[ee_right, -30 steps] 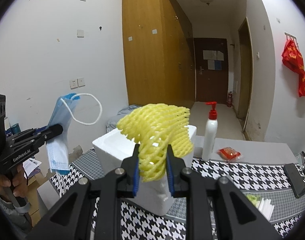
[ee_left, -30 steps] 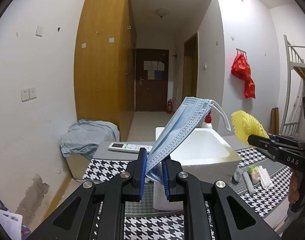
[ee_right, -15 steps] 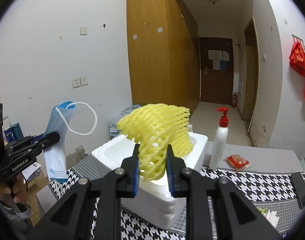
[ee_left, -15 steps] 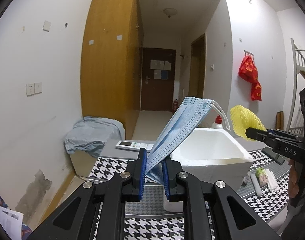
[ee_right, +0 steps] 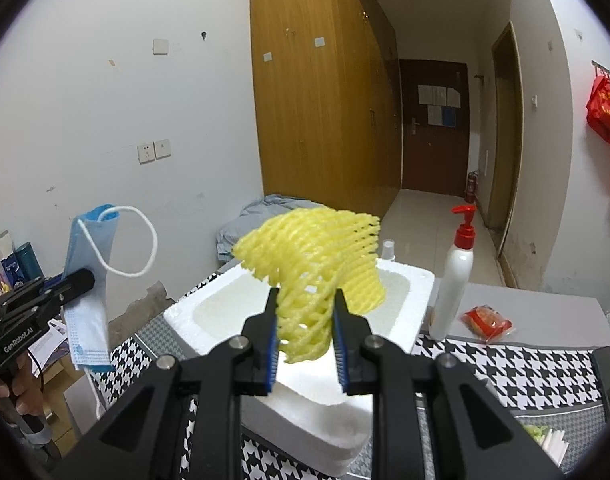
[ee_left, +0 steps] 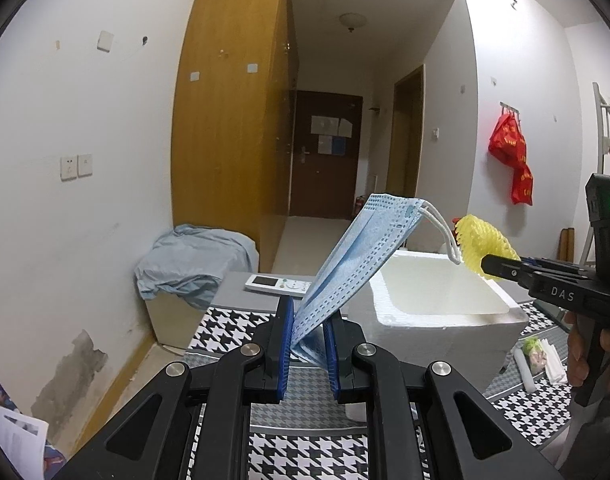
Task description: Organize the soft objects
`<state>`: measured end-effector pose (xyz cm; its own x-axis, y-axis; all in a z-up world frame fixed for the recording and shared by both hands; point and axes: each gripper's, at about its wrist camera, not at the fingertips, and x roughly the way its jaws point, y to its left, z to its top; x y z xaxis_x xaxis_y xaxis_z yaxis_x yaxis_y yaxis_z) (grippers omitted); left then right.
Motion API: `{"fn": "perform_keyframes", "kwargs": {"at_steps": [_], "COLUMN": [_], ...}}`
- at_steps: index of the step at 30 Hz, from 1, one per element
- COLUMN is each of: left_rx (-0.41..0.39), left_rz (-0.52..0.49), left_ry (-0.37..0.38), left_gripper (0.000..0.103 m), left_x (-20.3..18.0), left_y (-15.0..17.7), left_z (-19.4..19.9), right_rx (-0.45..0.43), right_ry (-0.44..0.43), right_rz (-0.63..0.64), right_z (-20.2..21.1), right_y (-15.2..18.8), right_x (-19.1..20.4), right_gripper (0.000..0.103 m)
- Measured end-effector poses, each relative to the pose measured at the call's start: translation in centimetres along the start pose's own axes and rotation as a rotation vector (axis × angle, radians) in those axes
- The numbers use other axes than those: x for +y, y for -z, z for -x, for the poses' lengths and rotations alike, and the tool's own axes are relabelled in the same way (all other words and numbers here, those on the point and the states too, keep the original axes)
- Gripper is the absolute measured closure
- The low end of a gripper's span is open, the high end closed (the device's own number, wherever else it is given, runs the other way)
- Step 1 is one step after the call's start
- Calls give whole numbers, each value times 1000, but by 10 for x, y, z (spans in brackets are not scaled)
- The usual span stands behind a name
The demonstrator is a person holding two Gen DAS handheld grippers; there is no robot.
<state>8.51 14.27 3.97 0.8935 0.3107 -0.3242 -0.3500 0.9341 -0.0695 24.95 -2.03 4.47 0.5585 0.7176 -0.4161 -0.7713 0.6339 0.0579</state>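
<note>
My left gripper is shut on a blue face mask, which leans up and to the right with its white ear loop hanging over the white foam box. My right gripper is shut on a yellow foam fruit net, held above the near end of the foam box. In the left wrist view the net and right gripper come in from the right over the box. The right wrist view shows the mask in the left gripper at far left.
A houndstooth cloth covers the table. On it stand a white pump bottle with a red top, a red packet and a phone at the right edge. A remote lies behind the box. A covered box sits by the left wall.
Both grippers have drifted closer to the foam box, which looks larger in each view. The mask and the net stay clamped as before.
</note>
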Motion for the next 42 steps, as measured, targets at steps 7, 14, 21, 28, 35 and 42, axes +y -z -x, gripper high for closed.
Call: {"fn": "perform_keyframes", "kwargs": {"at_steps": [7,14,21,28,35,42], "left_rx": [5,8,10,9,7,5], "left_rz": [4,14,17,11,-7,-21], "left_ry": [-4,-10,11,48,84,101], "left_gripper": [87,87,87,87,87,87], "left_x": [0,2,0,-7,-20,-30], "left_y": [0,1,-1,-8,-15,-20], "left_z": [0,0,-1,-6,-12,-17], "right_rx": [7,1,-11,-30,-57,-50], "right_ry": [13,19,19,30,42,71], "right_rz": [-2,-7,30,2,-34,-53], "right_z": [-7,-7,3,17,29,35], "right_y": [-1,0,9,12,19,23], "right_x": [2,1,6,-1,-9,-15], "right_gripper": [48,14,0,0,0,0]}}
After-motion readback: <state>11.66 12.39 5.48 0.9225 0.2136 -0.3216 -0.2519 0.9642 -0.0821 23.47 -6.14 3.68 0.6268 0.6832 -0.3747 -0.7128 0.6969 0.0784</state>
